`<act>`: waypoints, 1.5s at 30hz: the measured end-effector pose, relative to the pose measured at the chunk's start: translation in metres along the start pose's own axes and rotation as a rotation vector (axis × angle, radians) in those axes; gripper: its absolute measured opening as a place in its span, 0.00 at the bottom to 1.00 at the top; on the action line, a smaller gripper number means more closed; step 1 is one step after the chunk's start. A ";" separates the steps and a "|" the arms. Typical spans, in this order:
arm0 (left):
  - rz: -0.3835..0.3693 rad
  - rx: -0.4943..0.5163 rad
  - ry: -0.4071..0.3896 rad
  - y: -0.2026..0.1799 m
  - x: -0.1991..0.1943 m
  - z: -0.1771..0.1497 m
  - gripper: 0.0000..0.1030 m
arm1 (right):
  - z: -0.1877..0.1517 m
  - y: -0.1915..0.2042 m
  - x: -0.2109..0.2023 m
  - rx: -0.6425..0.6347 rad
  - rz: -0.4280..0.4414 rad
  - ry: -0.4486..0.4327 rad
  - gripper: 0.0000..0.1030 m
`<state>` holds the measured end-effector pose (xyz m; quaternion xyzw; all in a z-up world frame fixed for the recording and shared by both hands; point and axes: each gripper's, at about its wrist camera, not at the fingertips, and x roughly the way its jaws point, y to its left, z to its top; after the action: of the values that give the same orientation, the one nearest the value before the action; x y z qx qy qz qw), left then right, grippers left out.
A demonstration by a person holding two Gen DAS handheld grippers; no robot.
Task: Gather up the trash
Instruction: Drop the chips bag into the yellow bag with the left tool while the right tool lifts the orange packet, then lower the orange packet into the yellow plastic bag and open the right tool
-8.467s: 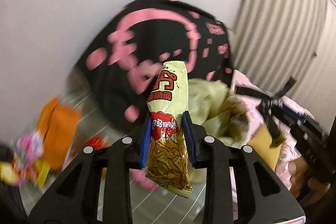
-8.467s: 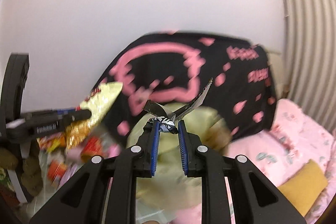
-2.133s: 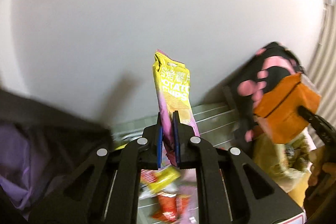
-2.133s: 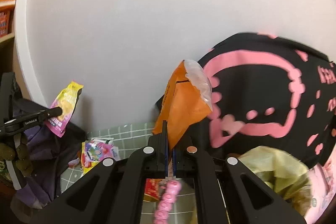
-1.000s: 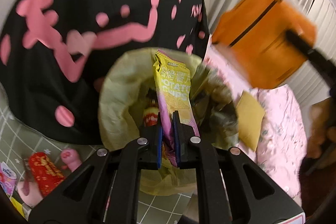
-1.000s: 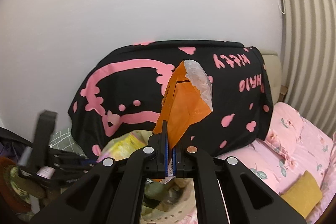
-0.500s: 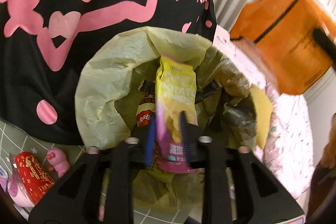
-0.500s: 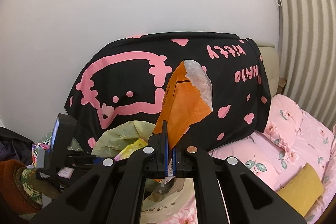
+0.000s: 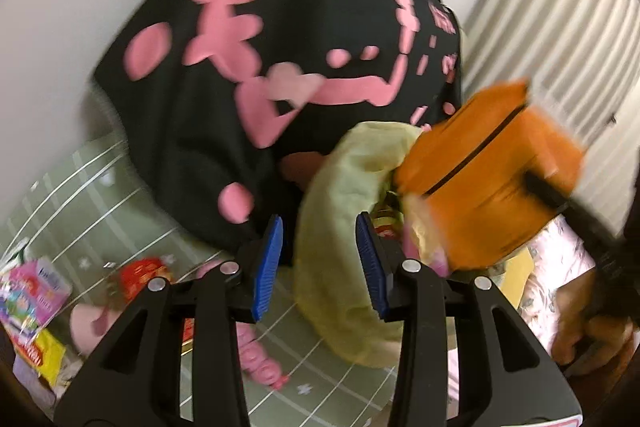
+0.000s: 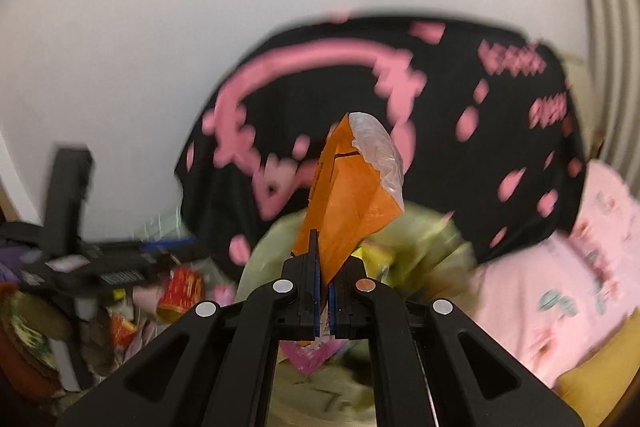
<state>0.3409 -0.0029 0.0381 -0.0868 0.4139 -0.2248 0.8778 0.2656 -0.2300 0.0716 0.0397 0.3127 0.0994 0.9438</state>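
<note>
Here, in the left wrist view, the left tool [image 9: 318,263] has its jaws opening with nothing between them, poised beside the yellow-green trash bag [image 9: 344,211], probably freed to fetch more litter; the red wrapper [image 9: 142,277] and pink packet [image 9: 30,293] lie on the green mat [image 9: 100,195], which the other view shows only in blur. The right wrist view shows the right tool [image 10: 324,301] clamped on the orange bag [image 10: 348,195], held above the trash bag's mouth for dropping; only here does the pinch itself show.
</note>
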 end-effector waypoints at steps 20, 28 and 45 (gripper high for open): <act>0.114 -0.118 -0.016 0.080 -0.037 -0.045 0.42 | -0.041 -0.005 0.044 0.044 -0.125 0.157 0.20; 0.135 -0.118 -0.033 0.084 -0.042 -0.053 0.43 | -0.042 -0.005 0.009 0.047 -0.187 0.096 0.37; 0.300 -0.134 -0.174 0.124 -0.094 -0.071 0.47 | -0.014 0.063 0.011 -0.079 -0.071 -0.002 0.37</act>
<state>0.2745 0.1528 0.0157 -0.1014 0.3585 -0.0550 0.9264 0.2556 -0.1660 0.0620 -0.0085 0.3087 0.0783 0.9479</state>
